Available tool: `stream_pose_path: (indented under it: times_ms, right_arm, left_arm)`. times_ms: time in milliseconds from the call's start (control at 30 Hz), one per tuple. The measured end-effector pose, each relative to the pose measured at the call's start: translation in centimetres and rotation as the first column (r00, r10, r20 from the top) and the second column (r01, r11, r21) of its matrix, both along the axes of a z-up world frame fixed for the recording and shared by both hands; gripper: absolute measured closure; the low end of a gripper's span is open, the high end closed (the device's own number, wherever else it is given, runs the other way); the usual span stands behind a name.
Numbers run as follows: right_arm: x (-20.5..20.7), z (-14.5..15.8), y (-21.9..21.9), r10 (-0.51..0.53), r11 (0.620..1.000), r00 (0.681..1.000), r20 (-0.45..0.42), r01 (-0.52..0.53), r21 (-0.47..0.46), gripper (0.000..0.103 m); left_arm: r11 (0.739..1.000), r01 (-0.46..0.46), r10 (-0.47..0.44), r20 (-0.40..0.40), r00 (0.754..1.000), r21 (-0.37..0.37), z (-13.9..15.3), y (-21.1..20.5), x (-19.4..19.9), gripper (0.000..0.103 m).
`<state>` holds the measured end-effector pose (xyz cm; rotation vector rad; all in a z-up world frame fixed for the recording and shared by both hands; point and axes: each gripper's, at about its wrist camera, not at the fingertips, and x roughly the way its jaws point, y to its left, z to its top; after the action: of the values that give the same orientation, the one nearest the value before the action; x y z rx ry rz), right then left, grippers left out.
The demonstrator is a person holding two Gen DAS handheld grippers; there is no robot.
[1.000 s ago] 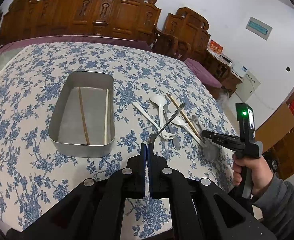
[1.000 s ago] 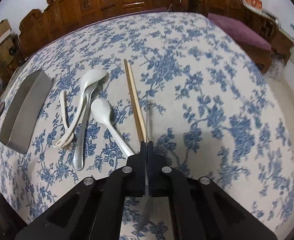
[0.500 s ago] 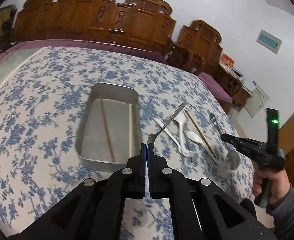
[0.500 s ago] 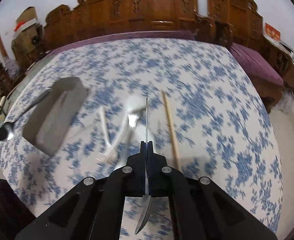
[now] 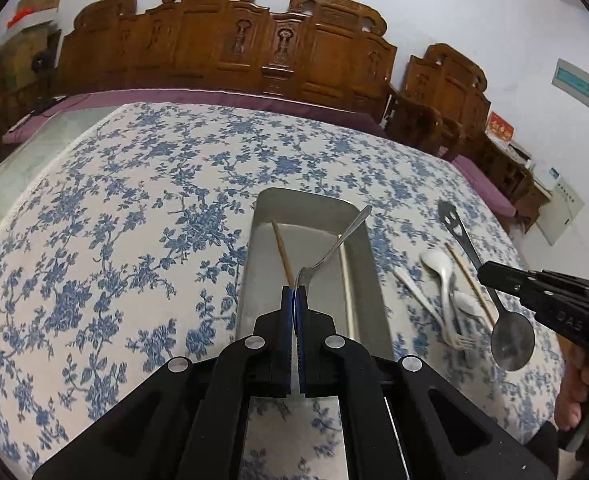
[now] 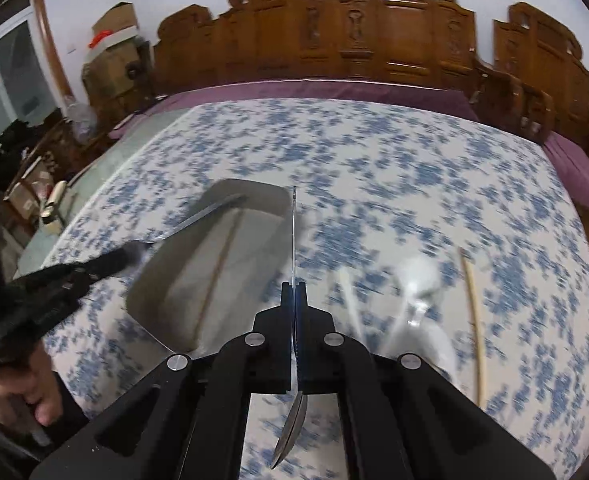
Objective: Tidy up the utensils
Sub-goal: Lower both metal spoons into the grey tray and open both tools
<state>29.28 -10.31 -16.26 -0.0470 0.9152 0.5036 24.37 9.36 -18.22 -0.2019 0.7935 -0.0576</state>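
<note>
A metal tray [image 5: 262, 216] sits on the floral tablecloth with a brown chopstick [image 5: 283, 256] and a pale chopstick [image 5: 347, 284] inside. My left gripper [image 5: 294, 292] is shut on a metal fork [image 5: 334, 246] and holds it over the tray's near half, handle pointing away. My right gripper [image 6: 294, 286] is shut on a metal spoon [image 6: 294, 232], handle forward, bowl hanging behind the fingers, just right of the tray [image 6: 250, 194]. The spoon [image 5: 468, 246] and right gripper [image 5: 482, 272] also show in the left wrist view.
Right of the tray lie white spoons [image 5: 438, 260], a white fork [image 5: 418, 292] and a brown chopstick [image 5: 470, 280]. Carved wooden chairs [image 5: 230, 52] ring the table's far side. The right wrist view is blurred by motion.
Both grippers have swung left toward the tray. The fork now hangs over the tray instead of the loose utensils. The spoon has been lifted off the table and carried beside the tray.
</note>
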Motion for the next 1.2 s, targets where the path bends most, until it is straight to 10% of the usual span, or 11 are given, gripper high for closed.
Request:
stream_pose_path:
  times_ms: [1200]
  right_arm:
    - [4.0,-6.0,11.2,0.051,0.999,0.994,-0.094,-0.049,0.018,0.100]
  left_arm:
    - [0.995,0.036,-0.039,0.031,0.999,0.098,0.4,2.0,-0.2,0.100]
